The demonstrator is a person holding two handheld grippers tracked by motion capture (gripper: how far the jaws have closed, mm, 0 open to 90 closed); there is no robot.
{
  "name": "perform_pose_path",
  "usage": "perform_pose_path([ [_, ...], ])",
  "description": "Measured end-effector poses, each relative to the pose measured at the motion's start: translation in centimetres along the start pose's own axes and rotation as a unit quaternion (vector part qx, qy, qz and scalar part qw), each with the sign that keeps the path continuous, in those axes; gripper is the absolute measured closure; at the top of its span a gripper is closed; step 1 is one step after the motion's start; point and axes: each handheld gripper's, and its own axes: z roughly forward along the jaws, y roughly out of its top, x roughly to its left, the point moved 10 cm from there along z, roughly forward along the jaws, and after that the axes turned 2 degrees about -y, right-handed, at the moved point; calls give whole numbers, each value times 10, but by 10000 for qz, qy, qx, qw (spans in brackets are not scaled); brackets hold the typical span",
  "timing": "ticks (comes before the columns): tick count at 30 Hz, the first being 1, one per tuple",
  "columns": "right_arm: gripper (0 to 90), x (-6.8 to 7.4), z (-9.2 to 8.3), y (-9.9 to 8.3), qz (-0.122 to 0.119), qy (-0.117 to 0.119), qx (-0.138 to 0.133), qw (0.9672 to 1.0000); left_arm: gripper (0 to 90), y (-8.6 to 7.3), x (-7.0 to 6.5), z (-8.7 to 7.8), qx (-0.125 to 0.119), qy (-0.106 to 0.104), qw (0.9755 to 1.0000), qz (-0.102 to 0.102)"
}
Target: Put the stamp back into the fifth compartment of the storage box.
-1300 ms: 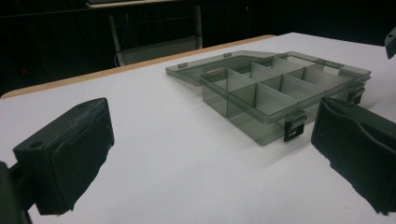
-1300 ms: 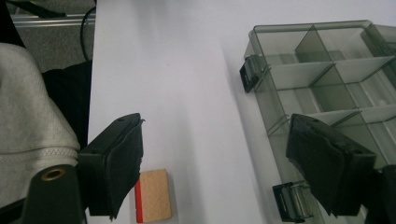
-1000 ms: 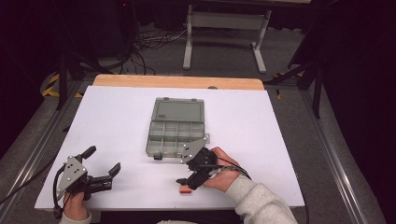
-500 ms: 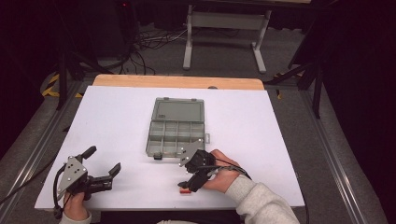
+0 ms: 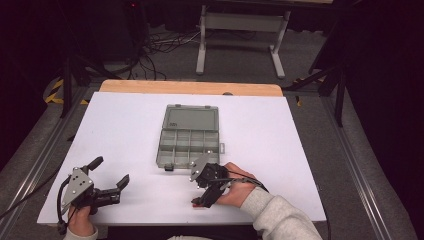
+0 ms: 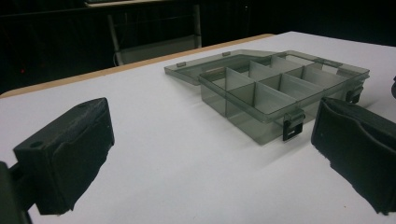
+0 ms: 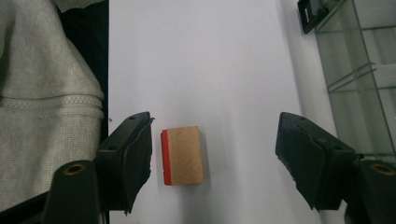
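I'm closing the right gripper [image 7: 212, 158] around the wooden block [image 7: 182, 156], not yet gripping; boxing it in the organizer box [image 5: 190, 135] remains, left gripper [image 6: 210, 158] idling wide.

Over the last second I record one change of note: my right gripper [image 5: 200, 196] has shifted slightly toward the near edge of the tabletop [image 5: 280, 150], away from the front wall of the compartment box [image 5: 189, 136]. Its jaws have just been closing and now stand narrower than before. In the right gripper view the small wooden block with a red edge [image 7: 182, 155] lies between them on the tabletop, just beside one pad and well apart from the other; neither pad presses on it.
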Motion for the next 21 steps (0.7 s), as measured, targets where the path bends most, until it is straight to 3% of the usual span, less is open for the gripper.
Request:
perform_pose_path([
  [13,289,6,4,-5,2,107,249,9996,2,0,1,0,-6,15,10000,-3],
  [21,301,8,8,-7,-118,127,351,9992,2,0,1,0,13,25,10000,-4],
])
